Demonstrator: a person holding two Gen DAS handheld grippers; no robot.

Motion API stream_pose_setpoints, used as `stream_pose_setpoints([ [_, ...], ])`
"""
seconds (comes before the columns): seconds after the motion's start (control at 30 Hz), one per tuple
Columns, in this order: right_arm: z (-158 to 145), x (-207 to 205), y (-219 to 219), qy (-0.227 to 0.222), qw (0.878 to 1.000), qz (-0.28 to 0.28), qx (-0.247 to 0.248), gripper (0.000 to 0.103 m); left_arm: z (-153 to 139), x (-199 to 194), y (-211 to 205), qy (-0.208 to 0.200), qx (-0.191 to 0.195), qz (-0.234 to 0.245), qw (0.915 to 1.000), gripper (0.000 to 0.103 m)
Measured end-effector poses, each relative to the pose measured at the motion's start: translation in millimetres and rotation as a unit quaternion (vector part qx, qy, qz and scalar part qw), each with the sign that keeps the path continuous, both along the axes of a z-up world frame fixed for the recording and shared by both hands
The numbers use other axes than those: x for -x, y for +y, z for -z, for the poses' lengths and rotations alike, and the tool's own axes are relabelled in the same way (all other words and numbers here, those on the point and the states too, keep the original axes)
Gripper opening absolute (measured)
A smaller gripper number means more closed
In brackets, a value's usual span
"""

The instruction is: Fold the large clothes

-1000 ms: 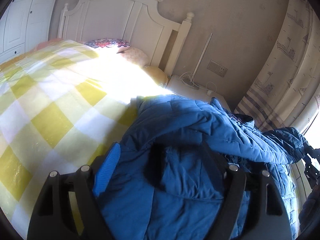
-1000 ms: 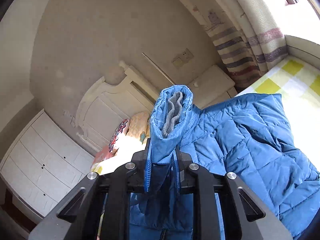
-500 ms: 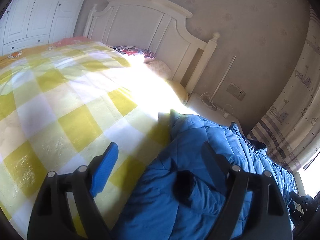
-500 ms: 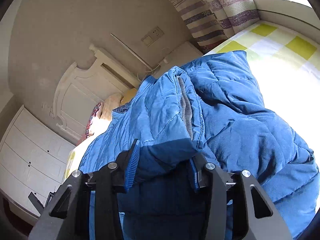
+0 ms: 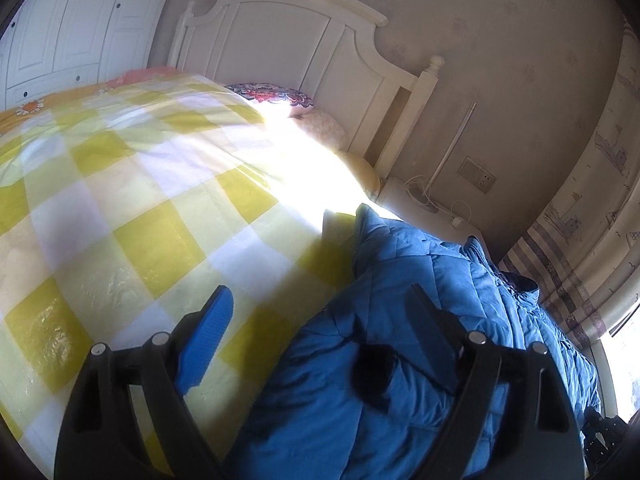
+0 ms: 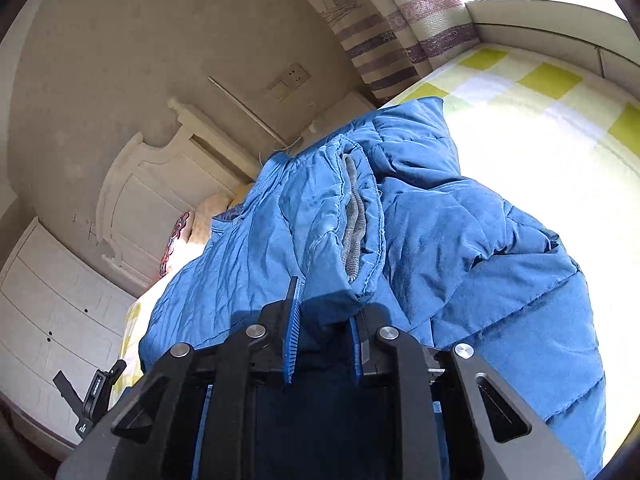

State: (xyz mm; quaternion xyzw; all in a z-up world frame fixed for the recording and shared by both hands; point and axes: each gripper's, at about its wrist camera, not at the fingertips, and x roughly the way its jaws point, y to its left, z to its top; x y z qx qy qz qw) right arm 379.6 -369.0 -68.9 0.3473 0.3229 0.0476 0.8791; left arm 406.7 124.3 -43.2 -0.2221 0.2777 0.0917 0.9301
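A blue quilted jacket [image 5: 328, 400] lies on the yellow-and-white checked bedspread [image 5: 120, 200]. My left gripper [image 5: 316, 292] hovers over the jacket's left edge. Its jaws are opening, and nothing is gripped. Its blue left pad is over bare bedspread and its right finger [image 5: 432, 320] is over the jacket. In the right wrist view my right gripper [image 6: 324, 304] is shut on the sleeve just behind the grey-lined cuff [image 6: 352, 216]. The sleeve lies folded across the jacket [image 6: 480, 240] body.
A white headboard [image 5: 280, 40] with patterned pillows [image 5: 272, 94] stands at the far end of the bed. A white nightstand [image 5: 420, 200] with cables and a striped curtain [image 5: 580, 240] stand to the right, and a white wardrobe [image 5: 60, 20] to the left. Sunlight glares on the bedspread [image 6: 540, 120].
The jacket no longer fills the left jaws, which now stand wider over its edge. The right gripper came down, laid the raised sleeve onto the jacket, loosened briefly and closed again.
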Motion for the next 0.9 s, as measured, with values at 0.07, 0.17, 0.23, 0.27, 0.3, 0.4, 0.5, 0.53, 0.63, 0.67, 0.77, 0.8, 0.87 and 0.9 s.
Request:
stream_pose_setpoints([
  [0.07, -6.2, 1.7, 2.9, 0.004, 1.000, -0.002, 0.012, 0.025, 0.7, -0.6, 1.3, 0.002, 0.003, -0.001, 1.0000, 0.087],
  [0.17, -33.6, 25.4, -0.6, -0.021, 0.994, 0.085, 0.070, 0.043, 0.4, 1.2, 1.6, 0.000, 0.000, -0.004, 1.0000, 0.087],
  [0.23, -61.1, 29.8, 12.8, -0.069, 0.982, 0.095, 0.145, 0.044, 0.3, 0.6, -0.2, 0.002, -0.005, -0.002, 1.0000, 0.088],
  [0.27, -71.3, 19.5, 25.4, -0.073, 0.979, 0.068, 0.177, 0.044, 0.1, 0.2, -1.0, 0.003, -0.007, -0.001, 1.0000, 0.088],
  [0.3, -77.8, 5.4, 41.3, -0.065, 0.975, 0.033, 0.210, 0.044, 0.0, 0.2, -1.6, 0.003, -0.008, 0.000, 1.0000, 0.088],
  [0.4, -77.6, -32.6, 87.4, -0.048, 0.945, -0.052, 0.319, 0.046, -0.1, 1.5, -0.5, 0.000, -0.005, 0.000, 1.0000, 0.089],
  [0.5, -48.8, -62.2, 90.9, 0.022, 0.936, -0.083, 0.343, 0.052, 0.4, 1.7, 1.9, 0.001, 0.001, -0.002, 1.0000, 0.089],
  [0.53, -33.5, -69.5, 84.3, 0.057, 0.937, -0.086, 0.335, 0.052, 0.3, 1.8, 1.9, 0.001, 0.001, -0.003, 1.0000, 0.089],
  [0.63, -5.8, -62.6, 70.3, 0.035, 0.949, -0.091, 0.300, 0.053, -4.7, 3.0, -1.2, -0.002, -0.010, -0.005, 0.9999, 0.089],
  [0.67, -6.2, -61.7, 68.6, 0.033, 0.951, -0.090, 0.295, 0.053, -9.5, 2.2, -5.5, -0.001, -0.015, 0.002, 0.9999, 0.089],
  [0.77, -5.8, -65.7, 70.6, 0.040, 0.950, -0.093, 0.294, 0.054, -34.9, -5.8, -37.8, -0.004, -0.035, 0.066, 0.9972, 0.089],
  [0.8, -5.8, -66.1, 70.7, 0.040, 0.951, -0.094, 0.294, 0.054, -43.6, -13.7, -55.7, 0.004, -0.046, 0.097, 0.9942, 0.091],
  [0.87, -5.8, -65.6, 68.9, 0.038, 0.952, -0.094, 0.289, 0.054, -51.9, -34.0, -93.7, 0.029, -0.074, 0.145, 0.9862, 0.097],
  [0.9, -6.7, -64.7, 68.9, 0.037, 0.953, -0.094, 0.285, 0.054, -48.6, -46.8, -113.0, 0.050, -0.085, 0.168, 0.9808, 0.098],
])
